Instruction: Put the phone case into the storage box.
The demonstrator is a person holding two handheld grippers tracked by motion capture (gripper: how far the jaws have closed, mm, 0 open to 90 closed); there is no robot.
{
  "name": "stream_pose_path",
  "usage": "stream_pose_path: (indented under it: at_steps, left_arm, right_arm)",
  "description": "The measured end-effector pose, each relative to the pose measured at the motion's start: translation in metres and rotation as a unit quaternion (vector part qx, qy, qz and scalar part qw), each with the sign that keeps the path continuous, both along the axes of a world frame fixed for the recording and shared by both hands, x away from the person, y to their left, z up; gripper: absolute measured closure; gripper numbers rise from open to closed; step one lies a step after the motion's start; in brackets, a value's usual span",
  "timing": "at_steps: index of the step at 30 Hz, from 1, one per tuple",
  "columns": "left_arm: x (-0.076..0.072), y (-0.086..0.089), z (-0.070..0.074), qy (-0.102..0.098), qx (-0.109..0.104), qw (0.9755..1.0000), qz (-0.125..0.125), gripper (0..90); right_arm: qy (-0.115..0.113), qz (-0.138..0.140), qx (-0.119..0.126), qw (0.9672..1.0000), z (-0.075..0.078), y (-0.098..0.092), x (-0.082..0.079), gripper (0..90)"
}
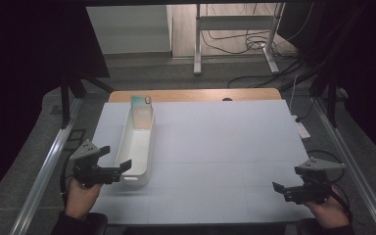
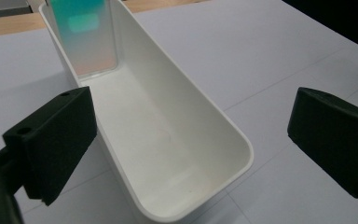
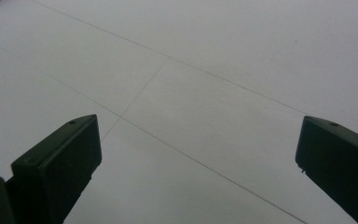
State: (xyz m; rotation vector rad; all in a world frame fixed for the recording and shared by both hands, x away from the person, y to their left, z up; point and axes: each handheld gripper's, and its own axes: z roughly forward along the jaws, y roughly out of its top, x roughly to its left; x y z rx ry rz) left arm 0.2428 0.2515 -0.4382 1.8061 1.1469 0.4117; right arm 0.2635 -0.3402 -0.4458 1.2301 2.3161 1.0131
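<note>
Room for moving lies mostly to the right of the white tub (image 1: pixel 136 147), a long narrow bin that stands on the left part of the pale table (image 1: pixel 225 147) with its length running away from the person. Right of the tub the table top is bare all the way to its right edge, marked only by thin seam lines; left of the tub just a narrow strip of table remains before the edge and the metal rail (image 1: pixel 44 171) beside it. A phone (image 1: pixel 142 111) with a green-to-peach back leans upright against the tub's far end wall, its lower edge down inside the tub; the rest of the tub floor is bare. The left gripper (image 1: pixel 113 166) is held low at the tub's near end, just beside its left corner, the hand (image 1: pixel 81 196) gripping from behind and below; its jaws stand wide apart and hold nothing, and in the left gripper view the tub's near rounded corner (image 2: pixel 242 149) sits between them, with no contact visible. The right gripper (image 1: pixel 286 188) is well apart from the tub, near the table's right front corner, aimed leftward over the bare top, its jaws likewise spread wide and holding nothing.
</note>
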Motion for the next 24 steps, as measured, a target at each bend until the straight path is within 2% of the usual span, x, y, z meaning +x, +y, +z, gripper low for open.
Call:
stream_pose_path:
  at_steps: [13,24]
  left_arm:
    - [-0.014,0.009,-0.005,0.004,-0.008,0.9999,0.009,1.9]
    - [-0.027,0.018,-0.009,0.01,-0.006,0.9997,0.02,1.9]
  right_arm:
    - [0.0,0.0,-0.001,1.0,0.0,0.0,0.0,0.0]
    - [0.001,0.0,-0.002,1.0,0.0,0.0,0.0,0.0]
